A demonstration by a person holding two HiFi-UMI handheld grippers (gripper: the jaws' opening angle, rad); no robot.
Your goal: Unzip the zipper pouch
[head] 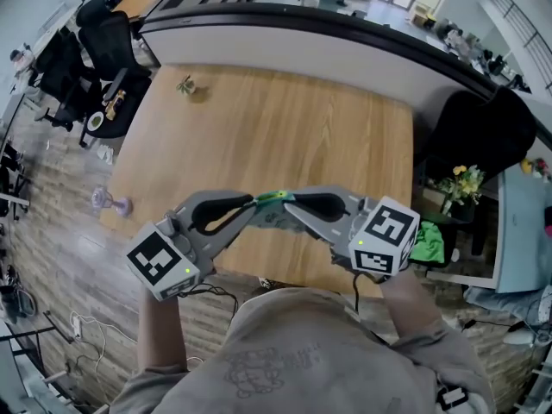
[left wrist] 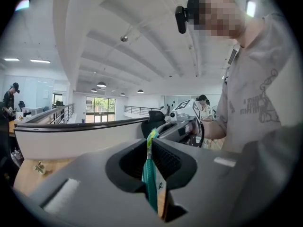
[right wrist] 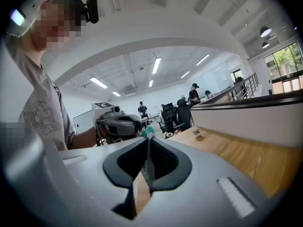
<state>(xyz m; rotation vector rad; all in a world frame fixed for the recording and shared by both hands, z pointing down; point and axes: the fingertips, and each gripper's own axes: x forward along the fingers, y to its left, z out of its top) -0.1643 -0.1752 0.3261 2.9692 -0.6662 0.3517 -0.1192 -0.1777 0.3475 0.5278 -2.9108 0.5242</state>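
Head view: the left gripper (head: 251, 203) and the right gripper (head: 296, 202) are held tip to tip over the near part of the wooden bench (head: 285, 119); the zipper pouch (head: 274, 197) is pinched between them, up in the air; only a small green-teal top edge is seen, with a pale grey patch just under it.

Left gripper view: the left gripper (left wrist: 151, 143) is closed down onto the zipper pouch (left wrist: 151, 178), with almost no gap left; the pouch is seen edge-on as a narrow teal band running down the slot between the pads; a yellow-green tip pokes out past the fingertips; a small dark mark is seen on a pale face just right of the band; whether the zip is open or closed cannot be told.

Right gripper view: the right gripper (right wrist: 147, 140) is likewise clamped on the zipper pouch (right wrist: 144, 167); here a thin, pale grey sheet is gripped, upright between the pads; a teal tip shows just beyond the fingertips; the left gripper is seen directly opposite, close behind that tip.
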